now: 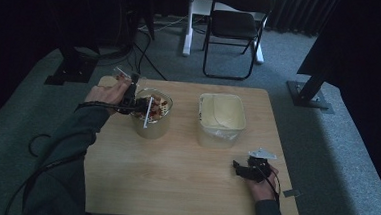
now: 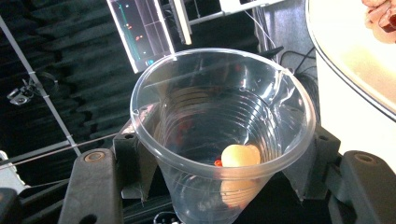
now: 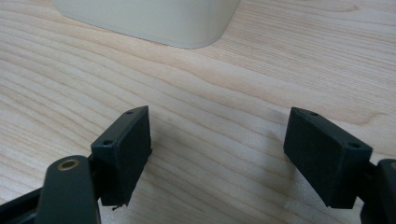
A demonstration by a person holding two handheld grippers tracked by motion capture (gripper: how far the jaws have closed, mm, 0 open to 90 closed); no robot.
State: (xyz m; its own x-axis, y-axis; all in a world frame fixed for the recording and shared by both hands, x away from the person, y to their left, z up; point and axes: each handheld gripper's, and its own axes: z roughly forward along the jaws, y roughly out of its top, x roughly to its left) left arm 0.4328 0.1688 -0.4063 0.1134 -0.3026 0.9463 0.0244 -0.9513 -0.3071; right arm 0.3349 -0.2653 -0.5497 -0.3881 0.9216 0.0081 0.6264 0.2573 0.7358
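My left gripper [image 1: 134, 104] hovers tilted at the rim of a round cream tub [image 1: 152, 125] holding reddish and pale food pieces. In the left gripper view the left gripper [image 2: 222, 158] is shut on a clear plastic cup [image 2: 210, 107], whose mouth faces the camera. A pale yellow piece [image 2: 240, 156] and a small red bit lie inside the cup. The tub's rim [image 2: 345, 70] curves past at the upper right. My right gripper [image 1: 241, 168] rests low at the table's front right, open and empty [image 3: 217, 154], pointing at the base of a square cream container [image 3: 149, 18].
The square cream container [image 1: 221, 117] stands right of the tub on the wooden table [image 1: 174, 181]. A small grey tag [image 1: 292, 193] lies near the front right edge. A black chair [image 1: 236, 25] and stand legs are on the carpet behind.
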